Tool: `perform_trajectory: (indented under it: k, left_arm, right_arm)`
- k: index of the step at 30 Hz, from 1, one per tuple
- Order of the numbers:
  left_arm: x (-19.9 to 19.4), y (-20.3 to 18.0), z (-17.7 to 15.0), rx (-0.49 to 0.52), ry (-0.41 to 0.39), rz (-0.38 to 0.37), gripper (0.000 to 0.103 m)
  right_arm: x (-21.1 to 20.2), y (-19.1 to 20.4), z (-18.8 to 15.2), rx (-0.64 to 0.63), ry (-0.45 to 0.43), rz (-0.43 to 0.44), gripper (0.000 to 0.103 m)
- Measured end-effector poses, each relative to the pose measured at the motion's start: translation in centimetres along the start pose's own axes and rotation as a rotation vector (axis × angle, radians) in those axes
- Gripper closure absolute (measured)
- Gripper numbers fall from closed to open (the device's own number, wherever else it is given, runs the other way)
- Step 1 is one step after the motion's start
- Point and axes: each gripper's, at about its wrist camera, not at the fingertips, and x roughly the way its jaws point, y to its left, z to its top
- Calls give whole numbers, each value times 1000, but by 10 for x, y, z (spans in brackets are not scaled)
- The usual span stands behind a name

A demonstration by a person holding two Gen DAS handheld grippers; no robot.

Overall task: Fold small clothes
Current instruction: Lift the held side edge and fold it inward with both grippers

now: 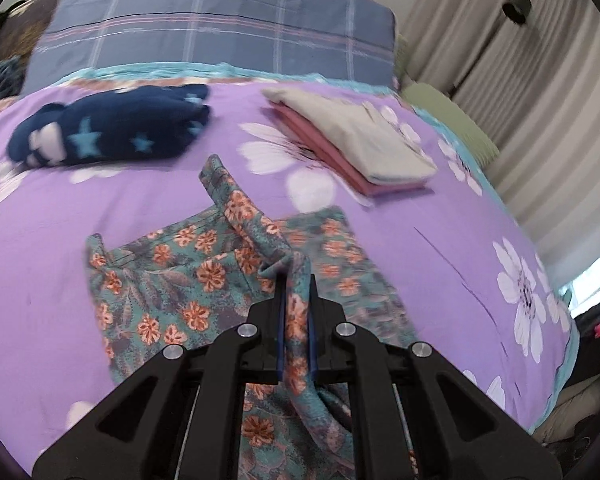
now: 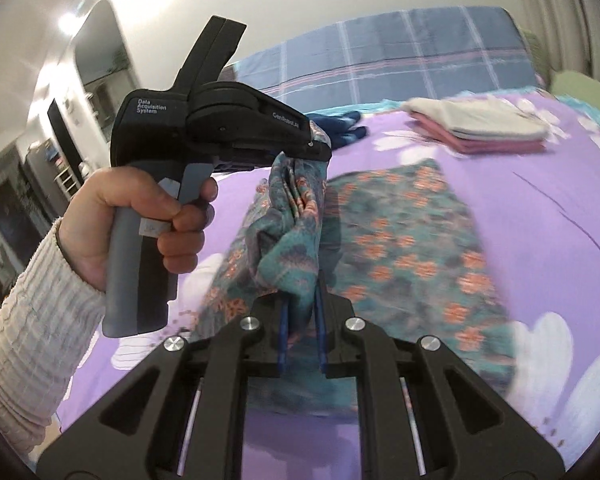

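A teal garment with orange flowers point(image 1: 172, 280) lies partly spread on the purple floral bedsheet point(image 1: 440, 248). My left gripper point(image 1: 295, 280) is shut on a bunched edge of it and lifts that edge above the bed. In the right wrist view my right gripper point(image 2: 301, 280) is shut on another fold of the same garment point(image 2: 400, 236). The left gripper point(image 2: 320, 148) shows there too, held in a hand, pinching the cloth just above and beyond my right one.
A folded stack, grey on pink point(image 1: 364, 148), lies at the far right of the bed. A dark blue star-patterned garment point(image 1: 112, 128) lies at the far left. A blue plaid pillow point(image 1: 220, 24) is at the head. Curtains point(image 1: 540, 80) hang on the right.
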Motion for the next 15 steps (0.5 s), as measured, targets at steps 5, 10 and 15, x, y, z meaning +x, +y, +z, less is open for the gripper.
perform_trajectory:
  k: [5, 10, 15]
  left_arm:
    - [34, -37, 3, 56, 43, 12, 95]
    - [61, -66, 1, 138, 82, 56, 95]
    - [85, -89, -4, 252, 114, 148, 88]
  right_arm:
    - [-7, -33, -6, 60, 0, -32, 92]
    - [-12, -58, -14, 118, 10, -46, 92]
    - [-7, -71, -23, 156, 34, -34, 92]
